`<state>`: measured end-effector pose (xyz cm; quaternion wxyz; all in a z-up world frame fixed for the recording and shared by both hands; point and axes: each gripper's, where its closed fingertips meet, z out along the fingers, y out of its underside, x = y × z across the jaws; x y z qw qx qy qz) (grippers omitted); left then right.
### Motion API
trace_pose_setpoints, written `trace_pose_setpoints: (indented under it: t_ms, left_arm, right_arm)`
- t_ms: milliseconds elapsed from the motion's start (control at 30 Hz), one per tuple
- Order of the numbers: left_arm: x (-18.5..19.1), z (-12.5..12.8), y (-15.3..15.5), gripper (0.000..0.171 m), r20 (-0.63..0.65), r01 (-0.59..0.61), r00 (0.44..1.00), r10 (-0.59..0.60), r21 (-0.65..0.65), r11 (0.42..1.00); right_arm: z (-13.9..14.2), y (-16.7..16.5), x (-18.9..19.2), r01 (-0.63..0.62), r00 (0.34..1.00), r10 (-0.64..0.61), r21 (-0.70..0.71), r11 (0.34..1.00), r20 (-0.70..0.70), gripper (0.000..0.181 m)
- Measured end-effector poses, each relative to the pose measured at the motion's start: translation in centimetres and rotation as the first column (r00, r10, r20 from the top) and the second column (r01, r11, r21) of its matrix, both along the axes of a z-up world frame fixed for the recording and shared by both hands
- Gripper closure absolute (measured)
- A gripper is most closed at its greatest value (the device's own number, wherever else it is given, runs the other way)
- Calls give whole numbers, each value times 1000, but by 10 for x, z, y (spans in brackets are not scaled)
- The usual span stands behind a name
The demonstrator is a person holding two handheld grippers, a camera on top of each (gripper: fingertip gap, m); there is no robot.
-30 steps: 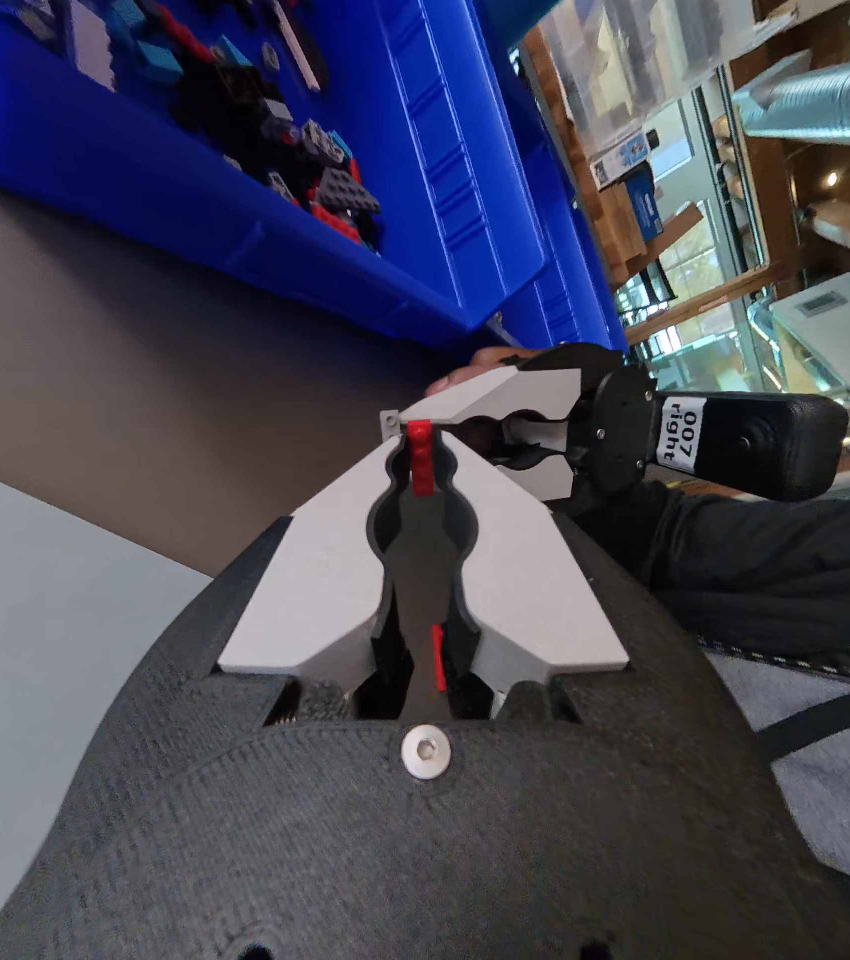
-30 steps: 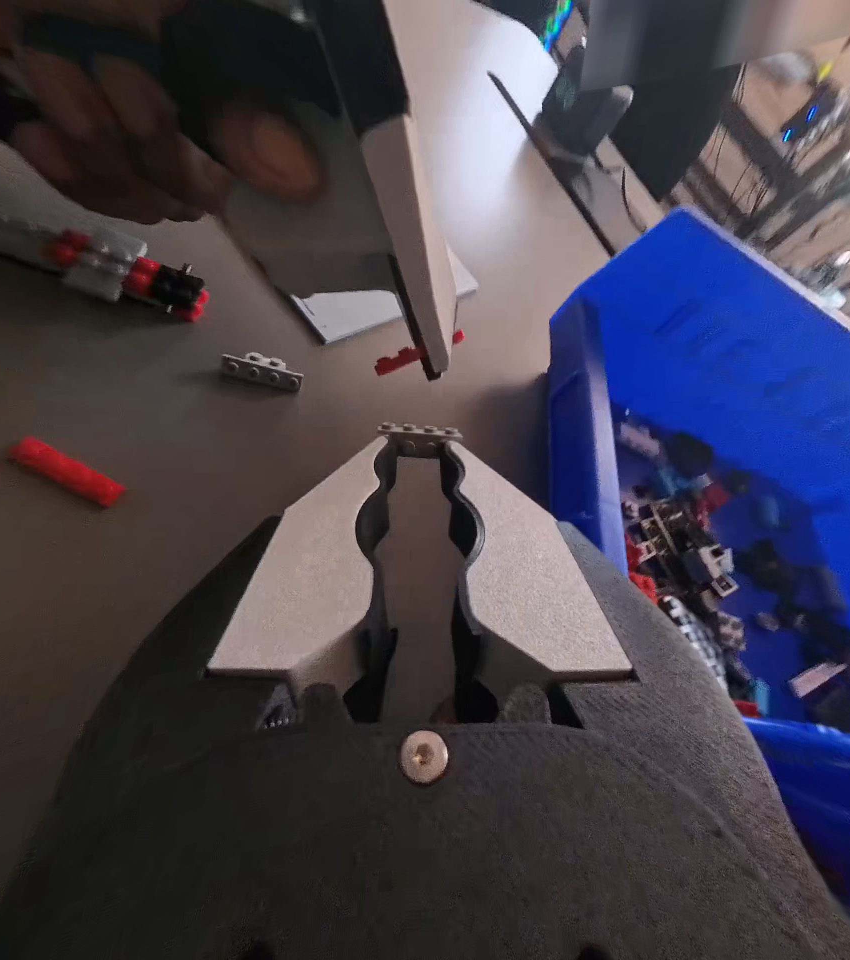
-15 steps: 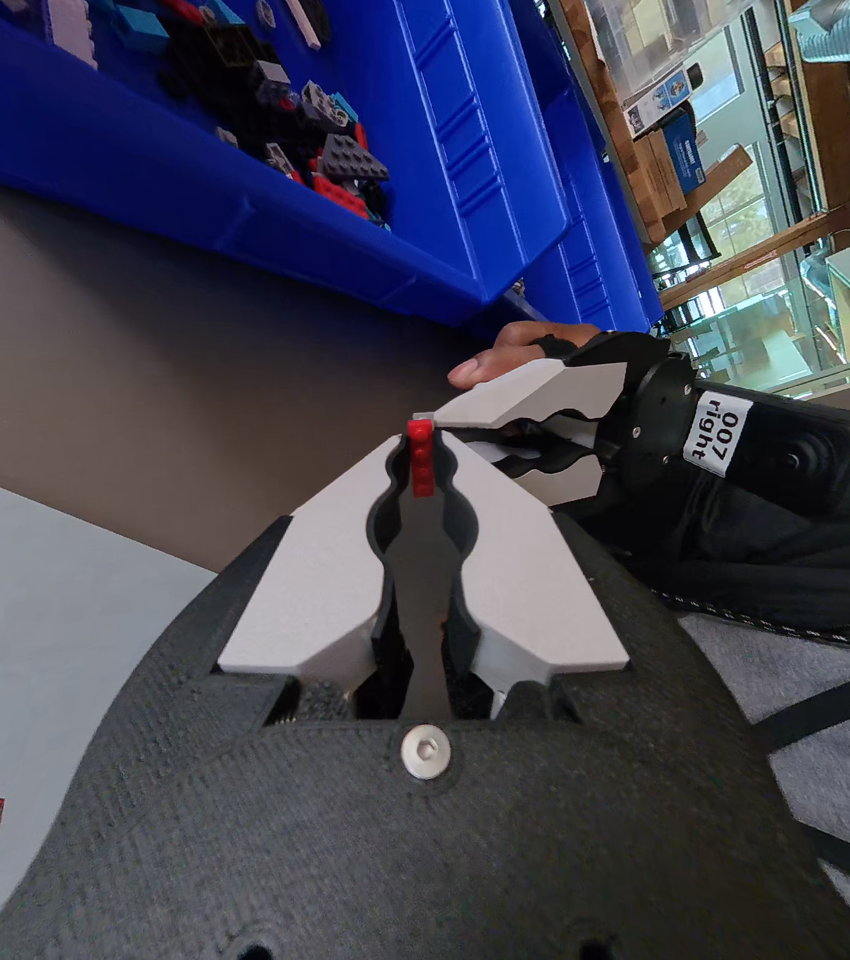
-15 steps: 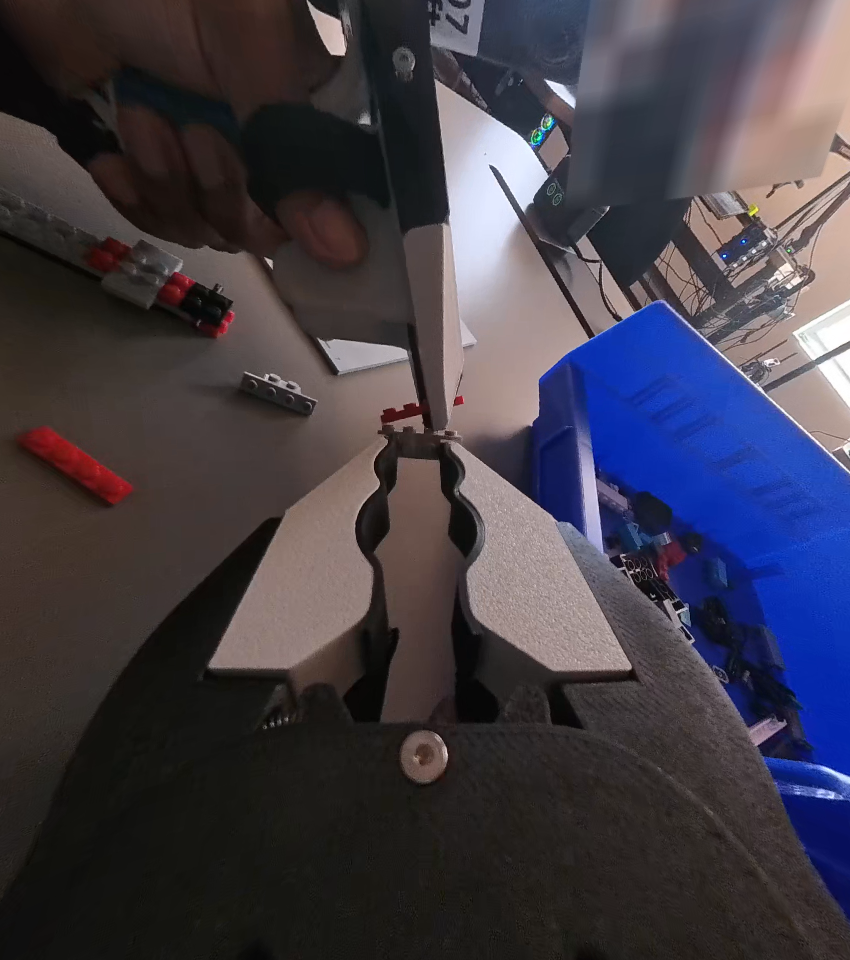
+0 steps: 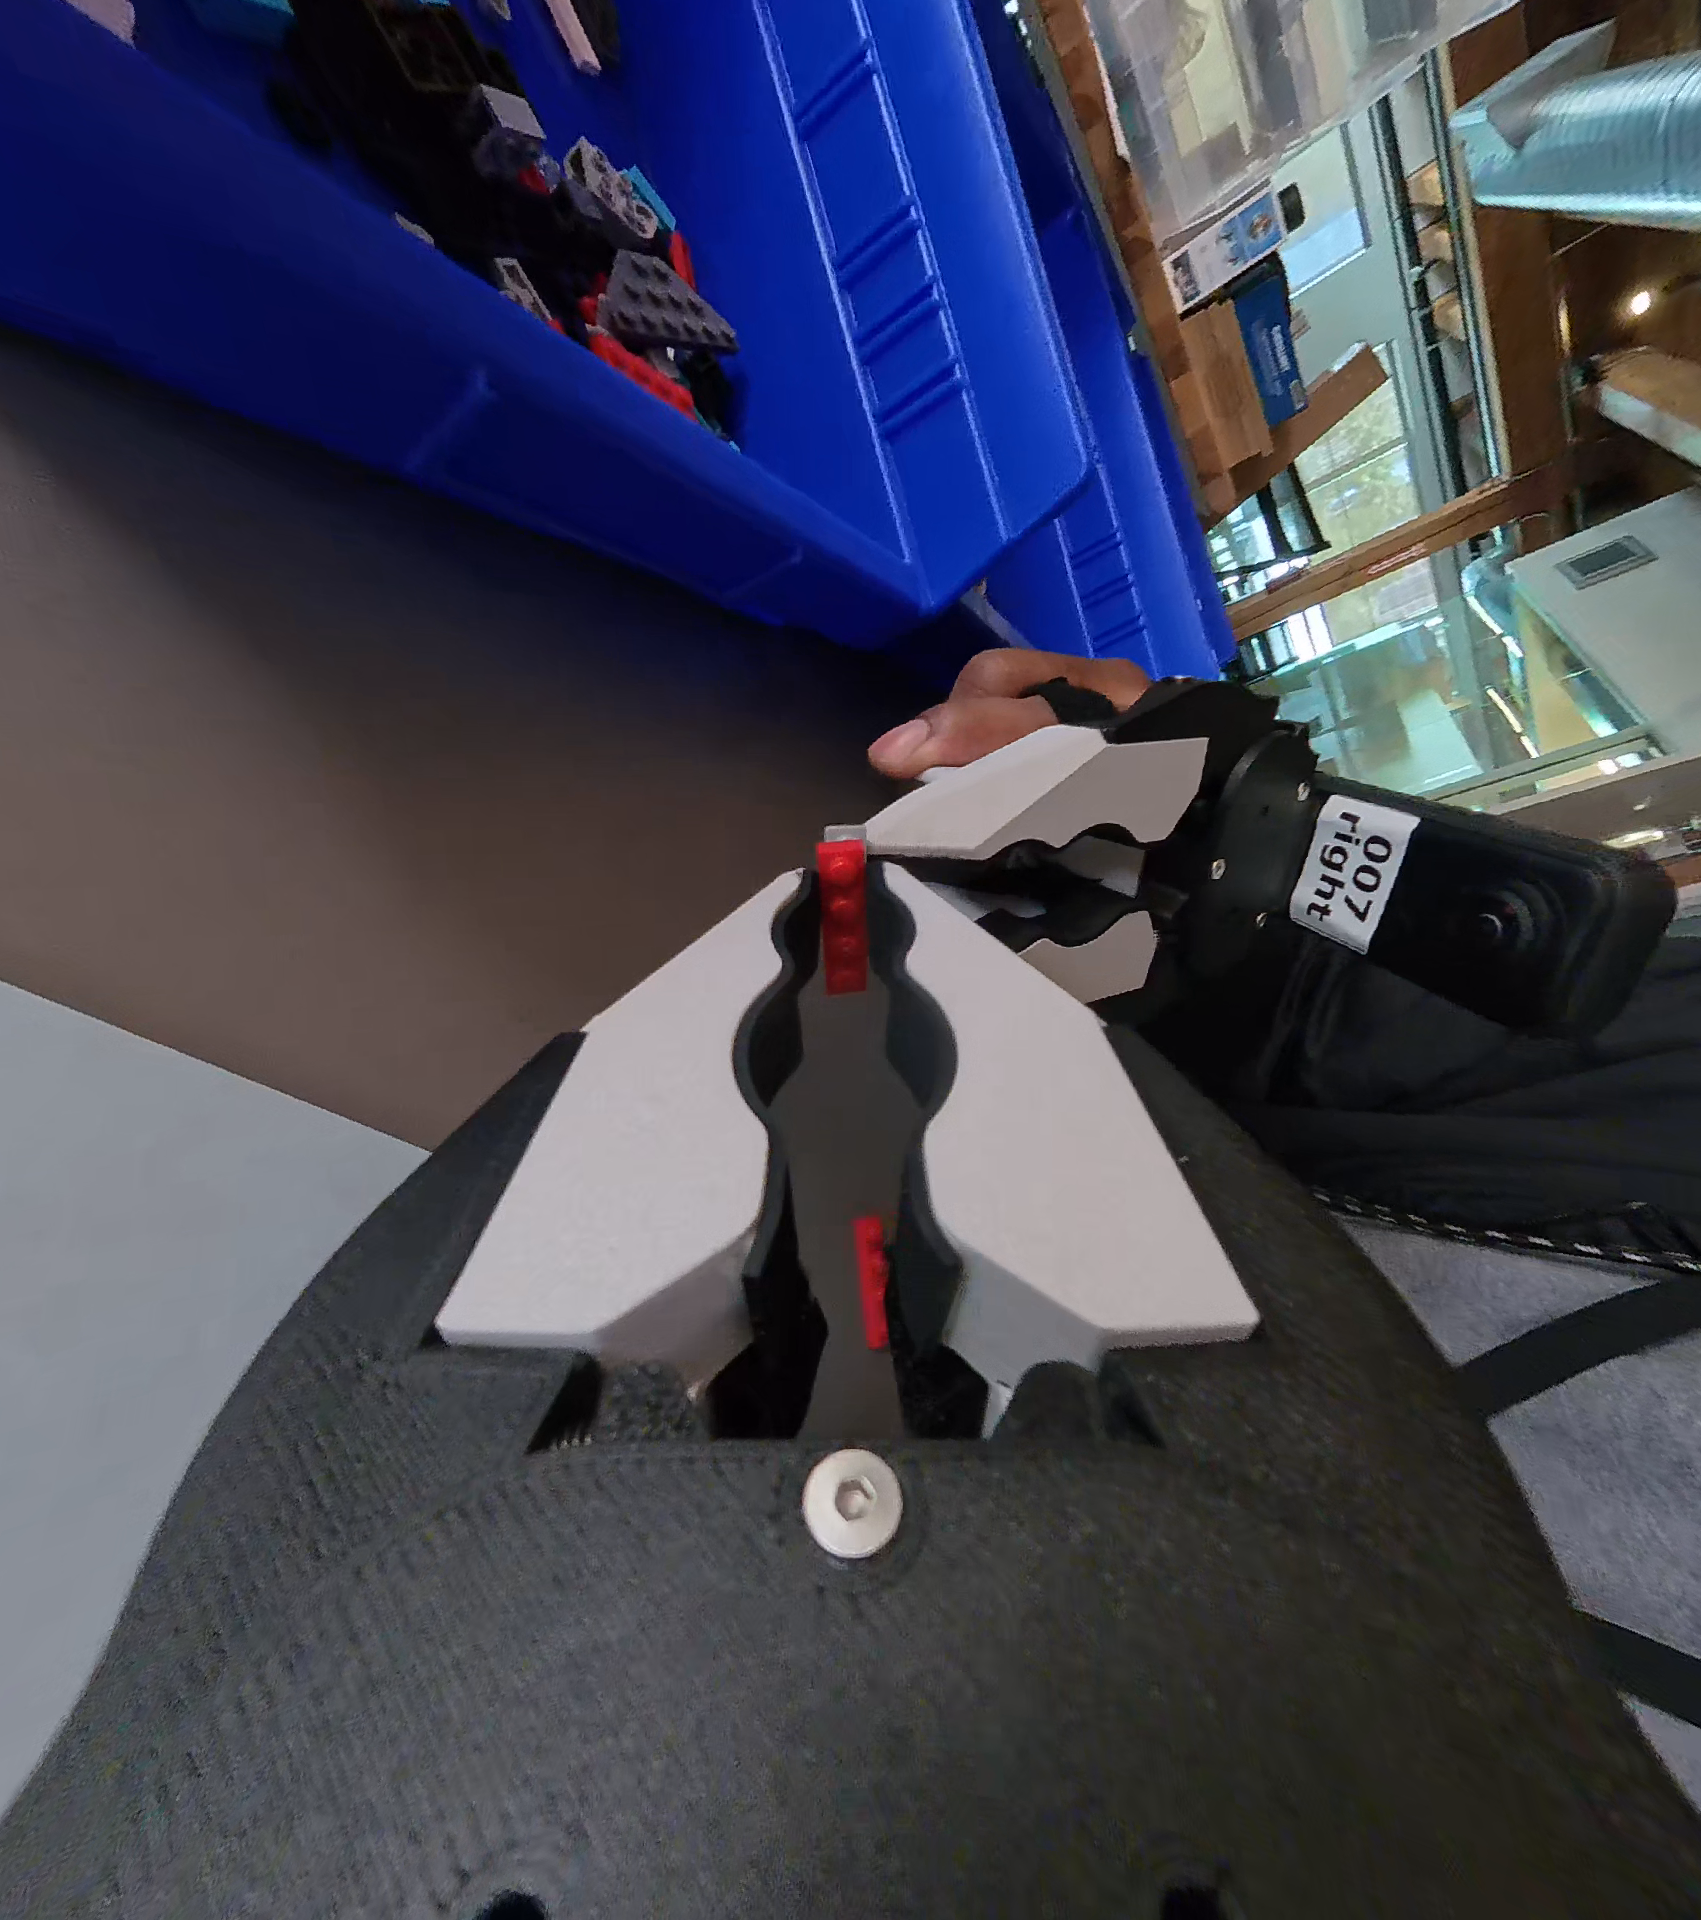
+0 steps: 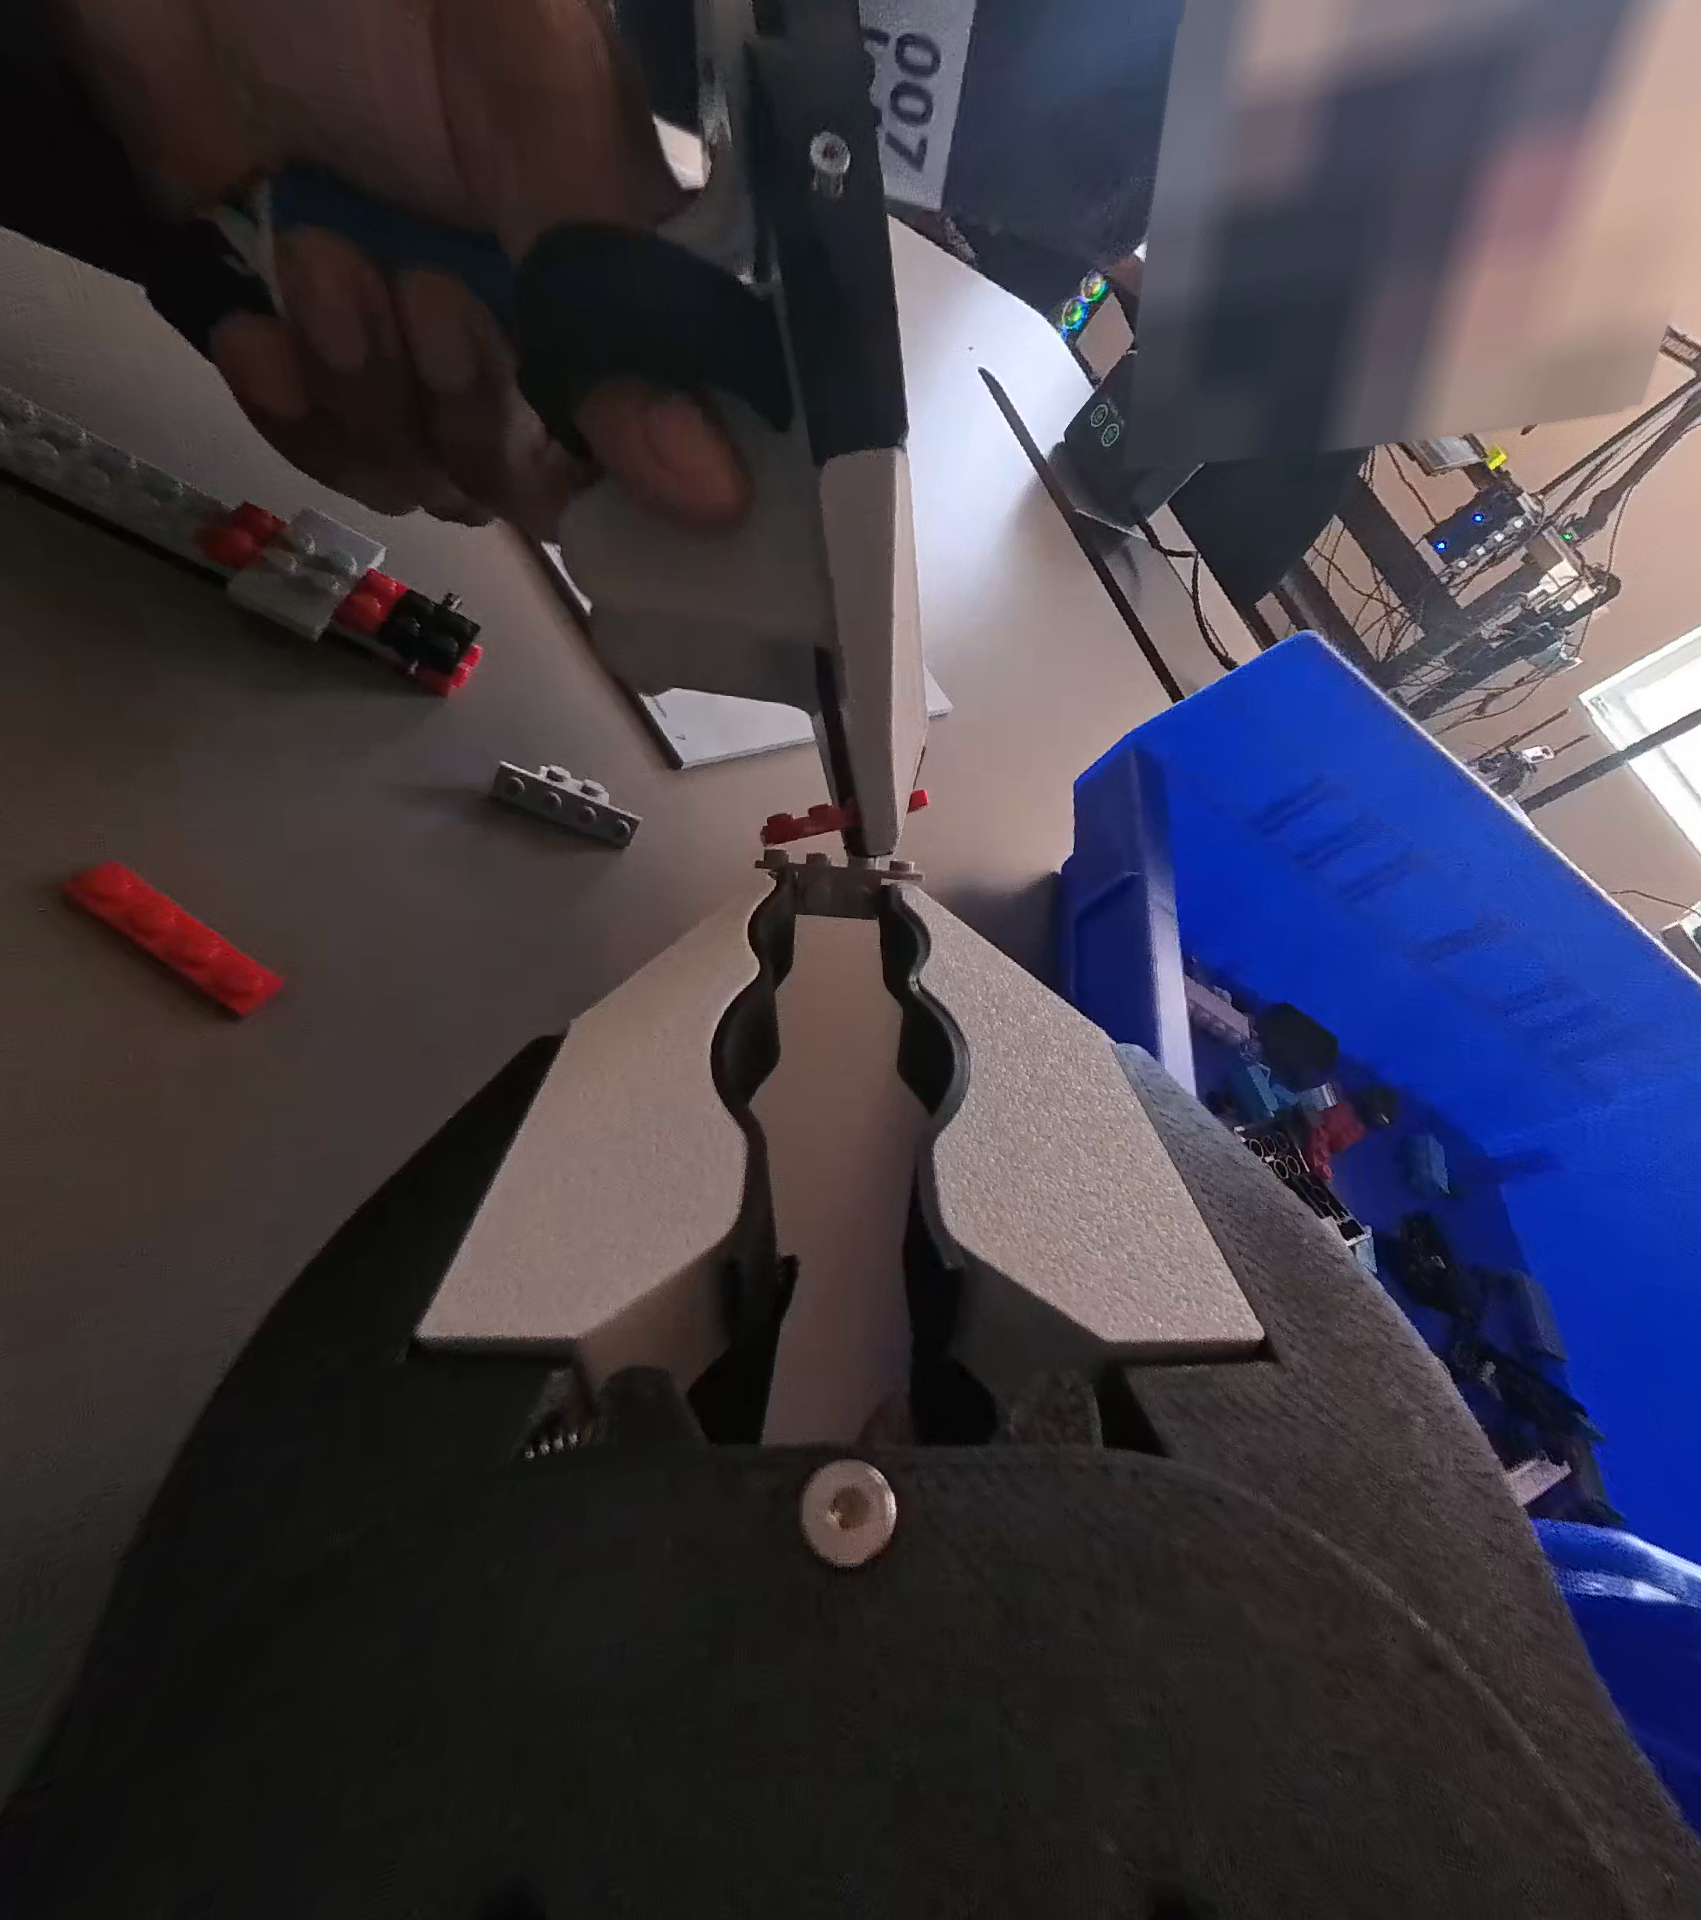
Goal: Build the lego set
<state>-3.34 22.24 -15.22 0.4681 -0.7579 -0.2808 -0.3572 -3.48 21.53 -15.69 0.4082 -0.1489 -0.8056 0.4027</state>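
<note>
I have the red plate (image 5: 844, 916) pinched edge-on at the tips of my left gripper (image 5: 846, 883), fingers nearly closed on it. My right gripper (image 6: 841, 883) clamps the grey plate (image 6: 838, 871) across its tips, studs facing away. Both pieces look light, rigid and slick, so I judge a short-edge hold lets them pivot; gripping along the long sides seems safer. The two grippers meet nearly at right angles above the surface (image 6: 150, 1143), plates almost touching, just left of the blue bin (image 6: 1448, 883).
</note>
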Motion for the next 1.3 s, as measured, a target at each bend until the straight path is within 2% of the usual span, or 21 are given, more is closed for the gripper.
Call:
trace_pose_setpoints:
  t_ms: [300, 733, 1300]
  left_arm:
    - [0, 6, 0, 164, 75, 2, 997, -6, 53, 999]
    - [0, 1, 2, 163, 75, -10, 997, 8, 33, 999]
    - [0, -8, 5, 160, 58, -28, 998, 29, -19, 999]
  right_arm:
    - [4, 0, 0, -2, 1000, 2, -22, 1000, -5, 163]
    - [3, -1, 0, 2, 1000, -1, -38, 999, 19, 163]
    - [-4, -1, -1, 10, 1000, -8, 80, 997, -24, 163]
